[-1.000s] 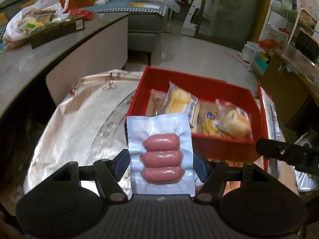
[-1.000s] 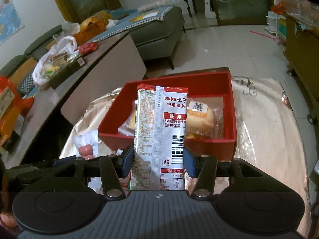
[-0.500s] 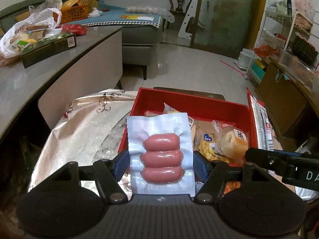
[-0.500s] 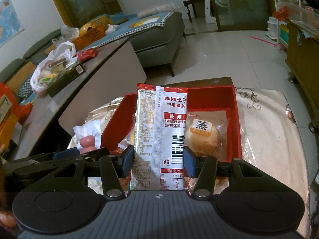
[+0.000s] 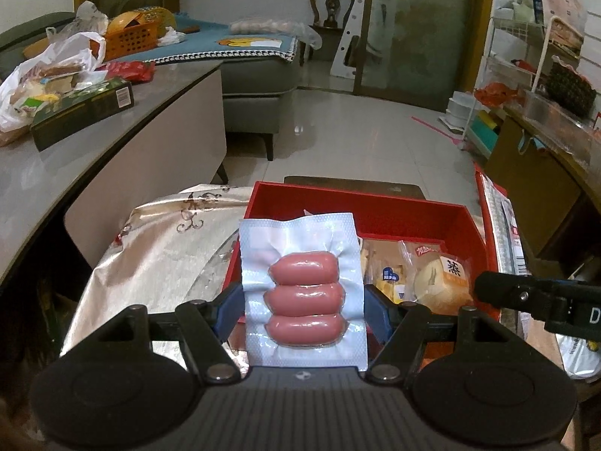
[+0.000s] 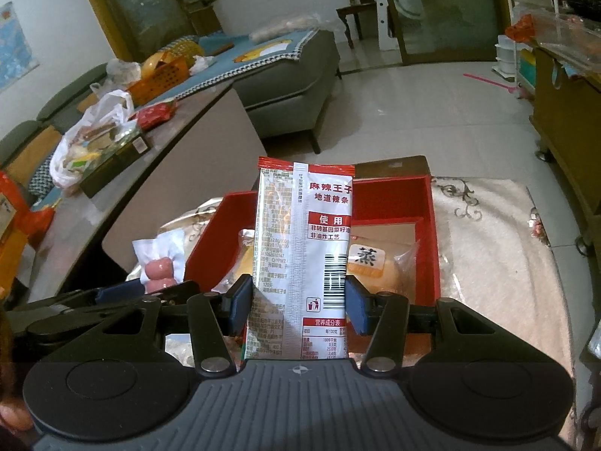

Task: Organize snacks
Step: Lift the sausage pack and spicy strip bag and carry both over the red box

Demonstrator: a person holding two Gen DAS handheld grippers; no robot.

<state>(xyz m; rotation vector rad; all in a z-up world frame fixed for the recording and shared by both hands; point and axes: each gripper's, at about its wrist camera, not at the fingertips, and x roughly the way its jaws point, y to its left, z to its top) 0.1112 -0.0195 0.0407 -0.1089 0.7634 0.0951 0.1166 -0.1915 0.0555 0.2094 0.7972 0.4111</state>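
My left gripper (image 5: pixel 302 306) is shut on a clear vacuum pack of three pink sausages (image 5: pixel 305 297), held upright near the front left of a red box (image 5: pixel 357 206). My right gripper (image 6: pixel 298 302) is shut on a tall silver and red spicy strip packet (image 6: pixel 300 263), held upright before the same red box (image 6: pixel 432 248). The box holds a wrapped steamed cake (image 5: pixel 443 278) and a yellow snack pack (image 5: pixel 387 274). The sausage pack also shows in the right wrist view (image 6: pixel 161 263), and the right gripper's side shows in the left wrist view (image 5: pixel 541 297).
The box sits on a low table under a shiny patterned cloth (image 5: pixel 157 248). A grey counter (image 5: pixel 75 143) on the left carries a plastic bag and a dark green box (image 5: pixel 82 112). A grey sofa (image 5: pixel 255 75) stands behind. A wooden cabinet (image 6: pixel 563 127) stands on the right.
Both grippers have lifted and drawn back a little from the box with their packs still held. The view of the room has tilted up.
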